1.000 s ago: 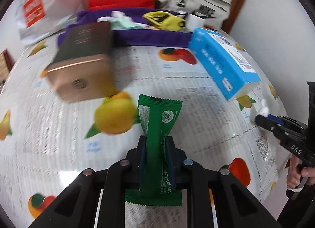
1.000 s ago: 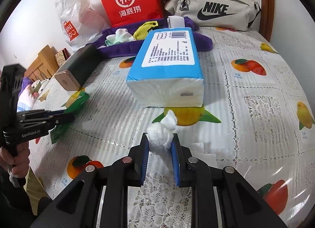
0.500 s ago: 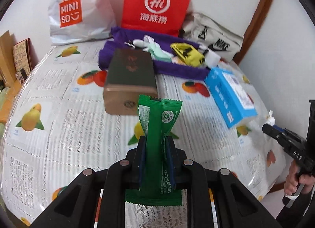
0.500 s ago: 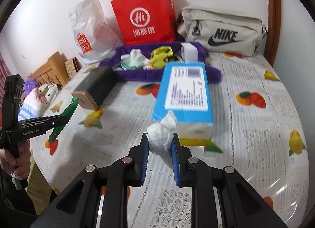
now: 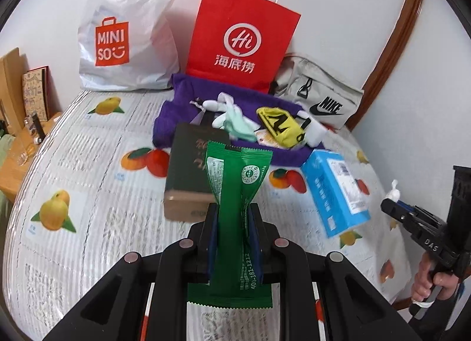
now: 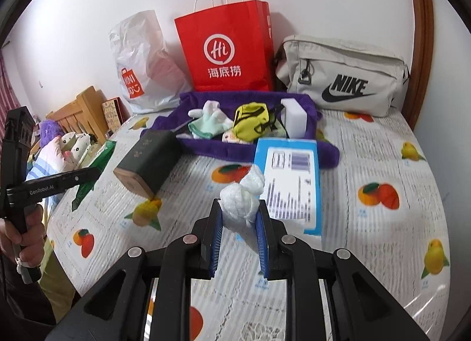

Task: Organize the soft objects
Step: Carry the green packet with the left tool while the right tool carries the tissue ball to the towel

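My left gripper [image 5: 233,211] is shut on a green snack packet [image 5: 235,190] and holds it above the table; the packet also shows in the right wrist view [image 6: 94,164]. My right gripper [image 6: 239,211] is shut on a crumpled white tissue [image 6: 241,202], held above the table; the tissue shows in the left wrist view [image 5: 394,192]. A purple cloth tray [image 6: 312,105] at the back holds a white-green glove [image 6: 209,120], a yellow pouch [image 6: 253,120] and a white block [image 6: 293,117].
A dark box with a gold end [image 6: 150,158] and a blue tissue pack [image 6: 290,182] lie on the fruit-print tablecloth [image 6: 382,223]. A red paper bag [image 6: 226,49], a white Miniso bag [image 6: 141,70] and a Nike bag [image 6: 341,76] stand along the back wall.
Both grippers have lifted and pulled back from the table with their objects still held. The table objects now look smaller and further away.
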A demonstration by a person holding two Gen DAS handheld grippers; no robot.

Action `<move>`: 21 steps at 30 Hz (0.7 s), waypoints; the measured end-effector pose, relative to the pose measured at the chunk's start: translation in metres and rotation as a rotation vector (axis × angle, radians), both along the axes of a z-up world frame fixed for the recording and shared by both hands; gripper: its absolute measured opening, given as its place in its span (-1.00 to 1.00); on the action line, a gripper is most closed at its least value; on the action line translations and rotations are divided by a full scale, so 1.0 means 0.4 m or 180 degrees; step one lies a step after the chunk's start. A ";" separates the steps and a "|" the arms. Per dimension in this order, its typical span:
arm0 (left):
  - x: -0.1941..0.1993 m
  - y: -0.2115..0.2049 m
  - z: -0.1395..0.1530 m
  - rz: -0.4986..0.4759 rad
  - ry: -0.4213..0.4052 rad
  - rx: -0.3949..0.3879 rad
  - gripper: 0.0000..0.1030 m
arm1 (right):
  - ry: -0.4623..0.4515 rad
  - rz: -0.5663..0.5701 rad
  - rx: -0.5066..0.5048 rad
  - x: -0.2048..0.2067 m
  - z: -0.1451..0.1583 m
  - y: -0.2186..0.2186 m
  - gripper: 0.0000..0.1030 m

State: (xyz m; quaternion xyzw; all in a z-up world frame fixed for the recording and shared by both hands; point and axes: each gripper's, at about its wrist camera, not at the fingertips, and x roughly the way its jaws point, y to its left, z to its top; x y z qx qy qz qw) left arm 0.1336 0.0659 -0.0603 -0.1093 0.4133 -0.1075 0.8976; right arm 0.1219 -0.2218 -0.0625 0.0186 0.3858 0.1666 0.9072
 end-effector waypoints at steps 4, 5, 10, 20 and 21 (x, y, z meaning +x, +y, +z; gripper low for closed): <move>0.028 -0.002 0.017 0.0042 -0.0030 0.0069 -0.63 | -0.0041 -0.0014 -0.0008 0.023 0.016 -0.004 -0.59; 0.033 -0.002 0.021 0.0036 -0.0033 0.0059 -0.63 | -0.0044 -0.0016 -0.0007 0.030 0.019 -0.005 -0.59; 0.059 -0.006 0.038 0.0023 -0.0065 0.0077 -0.63 | -0.0064 -0.0035 -0.0017 0.055 0.028 -0.008 -0.59; 0.107 0.002 0.060 0.0075 -0.0072 0.0091 -0.63 | -0.0101 -0.0042 -0.0023 0.107 0.049 -0.015 -0.59; 0.112 0.003 0.061 0.0082 -0.0069 0.0096 -0.63 | -0.0104 -0.0046 -0.0022 0.110 0.049 -0.016 -0.59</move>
